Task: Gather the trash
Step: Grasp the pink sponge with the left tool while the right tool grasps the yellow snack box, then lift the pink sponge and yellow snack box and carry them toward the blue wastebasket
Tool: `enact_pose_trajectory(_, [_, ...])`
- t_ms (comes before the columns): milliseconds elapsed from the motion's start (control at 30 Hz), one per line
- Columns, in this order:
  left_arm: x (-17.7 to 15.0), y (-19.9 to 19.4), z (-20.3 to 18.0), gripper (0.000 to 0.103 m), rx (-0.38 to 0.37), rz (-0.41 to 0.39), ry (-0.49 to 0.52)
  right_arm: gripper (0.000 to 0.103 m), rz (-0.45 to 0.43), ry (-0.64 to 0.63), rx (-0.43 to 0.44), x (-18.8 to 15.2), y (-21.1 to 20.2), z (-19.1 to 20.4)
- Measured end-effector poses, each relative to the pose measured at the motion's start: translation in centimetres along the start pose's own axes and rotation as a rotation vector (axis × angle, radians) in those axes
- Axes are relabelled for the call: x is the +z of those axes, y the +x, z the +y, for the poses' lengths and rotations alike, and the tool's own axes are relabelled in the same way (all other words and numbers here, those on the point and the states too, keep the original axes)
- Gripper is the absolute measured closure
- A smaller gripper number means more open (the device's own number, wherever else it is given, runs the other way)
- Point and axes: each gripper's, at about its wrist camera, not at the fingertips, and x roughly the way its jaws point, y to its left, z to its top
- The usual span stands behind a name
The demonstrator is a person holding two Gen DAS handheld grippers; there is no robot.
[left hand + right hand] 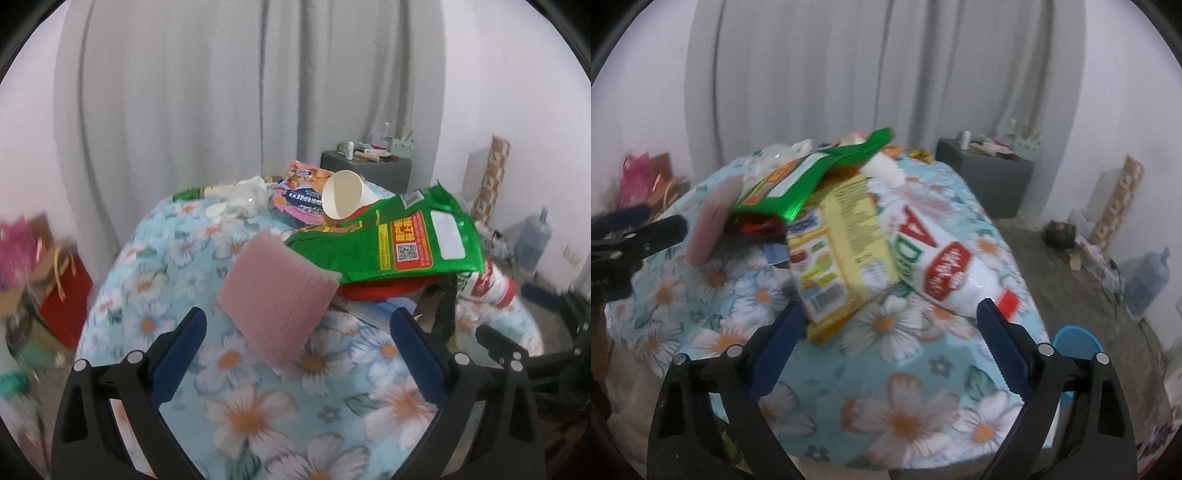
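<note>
Nothing looks collected yet. The left gripper [297,325] is spread and empty, a pink square sponge [279,295] just ahead between its fingers. The right gripper [890,319], also spread, faces a yellow cardboard carton [842,247] and white plastic bottle [942,262]; a green foil wrapper [812,173] lies beyond.

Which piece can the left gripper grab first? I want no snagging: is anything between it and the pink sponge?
Nothing visible blocks it. The pink sponge lies on the floral cloth straight ahead of the open left gripper. Only the green bag overlaps its far corner.
</note>
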Motion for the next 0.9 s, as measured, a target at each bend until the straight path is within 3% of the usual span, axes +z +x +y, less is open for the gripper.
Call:
enact_pose_trajectory(167, [-0.4, 2.2, -0.8, 0.018, 0.043, 0.03, 0.116, 0.02, -0.01, -0.07, 0.022, 0.2, 2.0, 2.0])
enact_pose_trajectory(467, [-1.0, 5.4, -0.6, 0.047, 0.071, 0.113, 0.161, 0.032, 0.01, -0.129, 0.018, 0.2, 5.0, 3.6])
enact_pose_trajectory(633, [-1.0, 5.3, -0.1, 0.061, 0.083, 0.115, 0.148, 0.048, 0.035, -0.117, 0.018, -0.1, 5.3, 3.3])
enact_pose_trajectory(900, [-1.0, 4.2, 0.2, 0.07, 0.084, 0.105, 0.128, 0.073, 0.05, -0.074, 0.032, 0.1, 4.4, 2.0])
